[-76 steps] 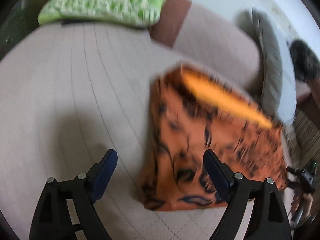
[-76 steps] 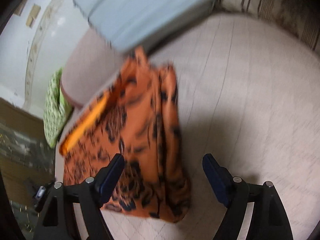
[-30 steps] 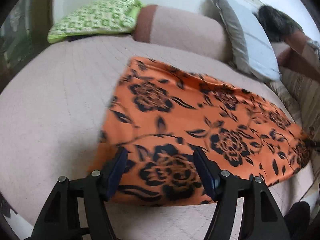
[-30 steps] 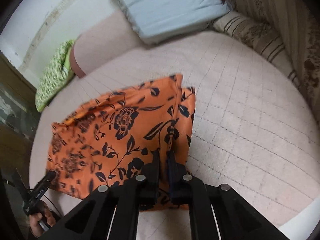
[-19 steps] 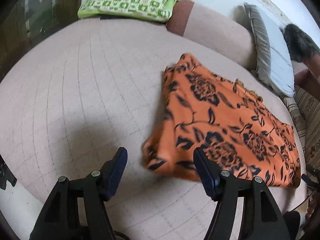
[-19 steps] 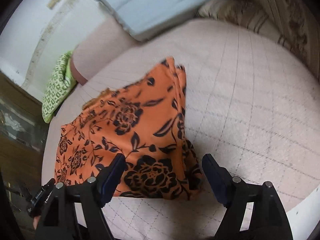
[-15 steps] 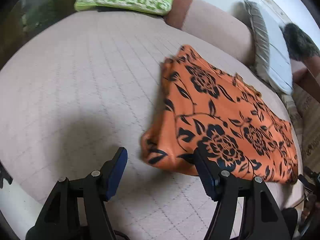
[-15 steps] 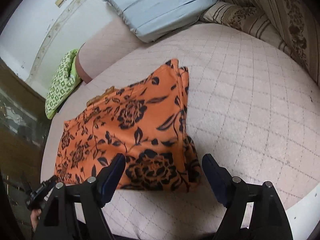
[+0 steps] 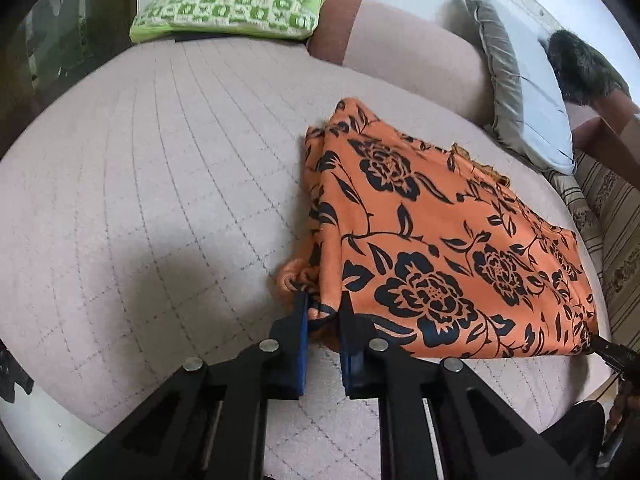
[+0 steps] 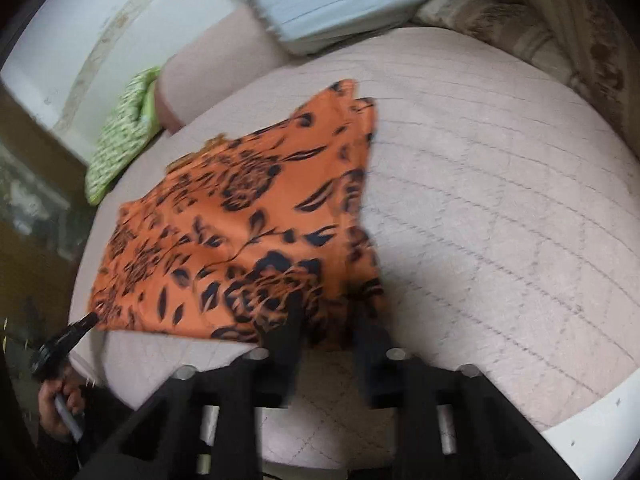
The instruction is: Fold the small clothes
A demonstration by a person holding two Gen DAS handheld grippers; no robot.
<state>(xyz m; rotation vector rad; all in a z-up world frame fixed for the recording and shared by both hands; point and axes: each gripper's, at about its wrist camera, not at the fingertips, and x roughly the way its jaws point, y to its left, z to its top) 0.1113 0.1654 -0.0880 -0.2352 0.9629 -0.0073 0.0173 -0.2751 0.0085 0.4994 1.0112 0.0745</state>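
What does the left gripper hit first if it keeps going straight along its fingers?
Nothing new: the left gripper is already closed on the near corner of the orange floral cloth. Straight on means more folded cloth, then probably the beige bolster; depth unclear.

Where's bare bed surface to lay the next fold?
Free: quilted mattress left of the orange floral cloth, up to the green pillow; also right of it, toward the striped bedding. Crowded: the near edge, where both grippers meet the cloth.

Orange cloth (image 9: 440, 240) with black flowers between black-and-blue fingers (image 9: 298, 340), pale pink quilted bedcover (image 9: 140, 200) beneath, green-checked pillow (image 9: 232, 0) beyond
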